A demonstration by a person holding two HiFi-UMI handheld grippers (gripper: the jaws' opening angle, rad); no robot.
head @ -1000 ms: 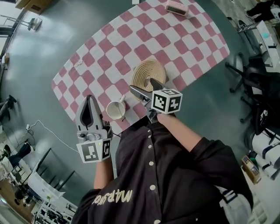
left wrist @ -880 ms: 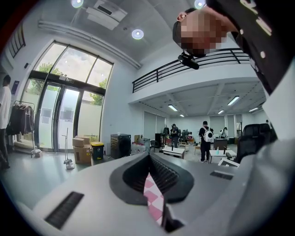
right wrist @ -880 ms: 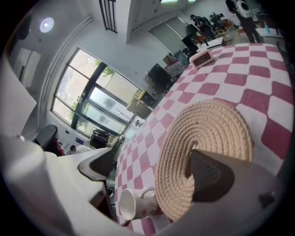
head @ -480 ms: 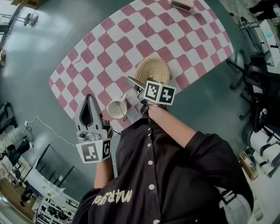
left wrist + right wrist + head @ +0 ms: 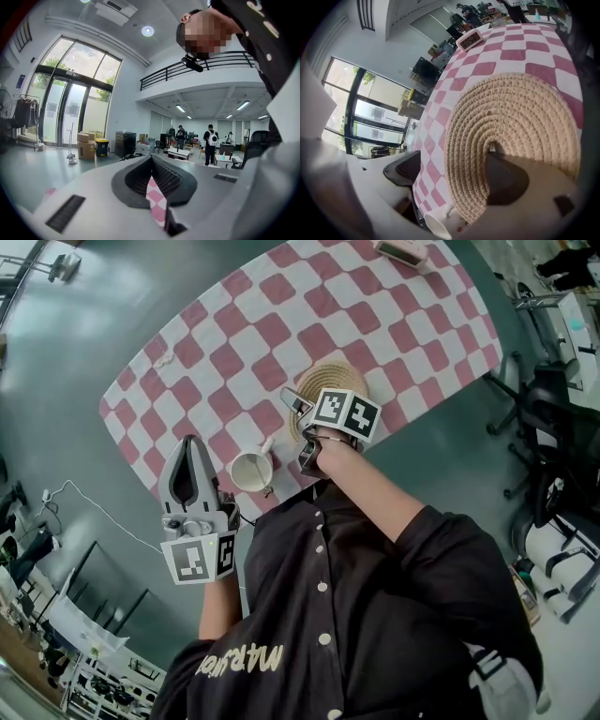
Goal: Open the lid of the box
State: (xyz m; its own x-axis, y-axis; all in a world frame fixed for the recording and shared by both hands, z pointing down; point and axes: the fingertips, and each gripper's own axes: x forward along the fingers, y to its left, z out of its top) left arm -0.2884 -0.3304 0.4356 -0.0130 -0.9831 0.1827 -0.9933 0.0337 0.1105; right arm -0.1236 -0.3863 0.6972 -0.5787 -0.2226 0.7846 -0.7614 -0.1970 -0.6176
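Observation:
A round woven straw lid [image 5: 330,379] lies on the pink-and-white checked tablecloth [image 5: 234,343], near the table's front edge. My right gripper [image 5: 300,427] reaches over its near-left rim. In the right gripper view the lid [image 5: 515,112] fills the picture: one jaw lies over its top, the other stands outside the rim with a gap to it. The jaws of that gripper [image 5: 452,173] are closing with the rim between them, not pressing on it. My left gripper [image 5: 190,448] hangs off the table's near-left corner, shut and holding nothing [image 5: 152,164].
A white cup [image 5: 248,472] stands just left of the lid, close to my right gripper, and shows low in its view [image 5: 440,227]. A pink clock [image 5: 398,251] sits at the far end of the table. Office chairs [image 5: 553,418] stand on the floor to the right.
My right gripper has moved forward onto the woven lid's near rim, and its jaws have narrowed a little. The left gripper has stayed in place, shut.

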